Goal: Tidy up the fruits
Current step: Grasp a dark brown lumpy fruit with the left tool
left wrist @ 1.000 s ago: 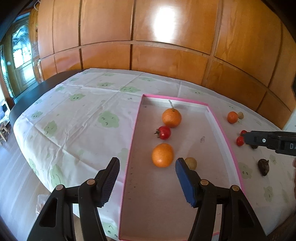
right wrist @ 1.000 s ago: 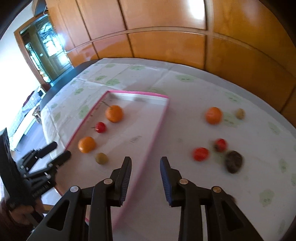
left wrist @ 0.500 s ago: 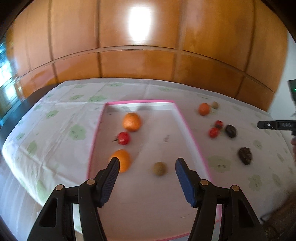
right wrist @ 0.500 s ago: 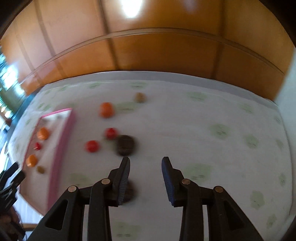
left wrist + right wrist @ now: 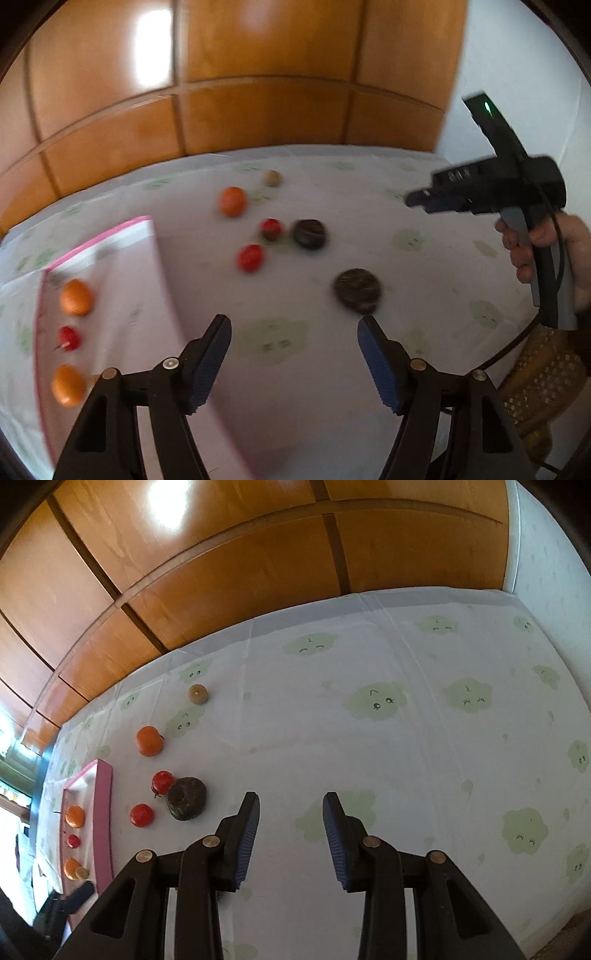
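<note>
Your left hand-held gripper (image 5: 293,332) is empty, jaws opening, with the dark fruit (image 5: 357,290) just beyond its right pad; clip it while sweeping and it may roll along the counter (image 5: 424,236). Your right hand-held gripper (image 5: 290,812) is narrow and empty. Farther beyond that fruit lie tomatoes (image 5: 251,257) and an orange (image 5: 232,201); the pink tray (image 5: 122,280) lies well left of it.

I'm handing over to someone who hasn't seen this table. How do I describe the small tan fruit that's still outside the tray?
Start at the pink-rimmed tray on the cloud-print tablecloth. Loose fruit trails from its corner toward the wooden wall; past the two red fruits and the orange sits the small tan fruit, nearest the wall. It is the smallest and the only pale brown one outside the tray.
</note>
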Action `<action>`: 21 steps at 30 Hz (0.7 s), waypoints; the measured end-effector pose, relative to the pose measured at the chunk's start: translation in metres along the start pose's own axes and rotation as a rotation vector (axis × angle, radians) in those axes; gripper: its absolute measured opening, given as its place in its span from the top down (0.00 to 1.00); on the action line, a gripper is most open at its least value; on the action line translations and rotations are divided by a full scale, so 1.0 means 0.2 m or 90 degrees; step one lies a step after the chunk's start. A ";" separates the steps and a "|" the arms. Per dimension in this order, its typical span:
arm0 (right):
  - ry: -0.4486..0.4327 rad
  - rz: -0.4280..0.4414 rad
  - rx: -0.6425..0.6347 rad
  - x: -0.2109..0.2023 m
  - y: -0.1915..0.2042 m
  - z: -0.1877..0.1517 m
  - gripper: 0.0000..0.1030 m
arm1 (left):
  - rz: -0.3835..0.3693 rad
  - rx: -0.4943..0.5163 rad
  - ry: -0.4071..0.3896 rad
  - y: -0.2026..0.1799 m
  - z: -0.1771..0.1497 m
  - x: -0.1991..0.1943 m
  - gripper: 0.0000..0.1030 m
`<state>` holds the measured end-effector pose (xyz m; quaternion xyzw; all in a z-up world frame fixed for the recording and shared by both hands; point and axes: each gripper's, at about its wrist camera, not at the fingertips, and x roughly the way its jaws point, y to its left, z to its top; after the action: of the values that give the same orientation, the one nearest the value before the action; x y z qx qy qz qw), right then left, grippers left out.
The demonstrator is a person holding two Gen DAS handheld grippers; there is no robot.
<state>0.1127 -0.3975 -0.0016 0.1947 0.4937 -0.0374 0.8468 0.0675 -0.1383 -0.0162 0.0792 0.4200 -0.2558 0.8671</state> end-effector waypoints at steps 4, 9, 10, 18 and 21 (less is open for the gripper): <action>0.007 0.007 -0.001 0.01 0.00 0.00 0.65 | -0.031 0.023 0.023 -0.09 0.05 0.12 0.30; 0.000 0.015 -0.002 -0.01 0.01 0.00 0.65 | -0.047 0.040 0.051 -0.18 0.11 0.28 0.30; -0.002 0.016 -0.001 -0.01 0.01 0.00 0.65 | -0.047 0.043 0.057 -0.20 0.11 0.31 0.30; -0.007 0.015 -0.004 -0.02 0.01 0.01 0.65 | -0.038 0.043 0.090 -0.27 0.11 0.52 0.50; -0.006 0.010 -0.005 -0.02 0.01 0.01 0.65 | -0.031 0.034 0.069 -0.26 0.07 0.48 0.50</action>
<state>0.1122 -0.3964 0.0029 0.1948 0.4879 -0.0295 0.8503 0.1007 -0.2235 -0.0758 0.1056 0.4609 -0.2831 0.8344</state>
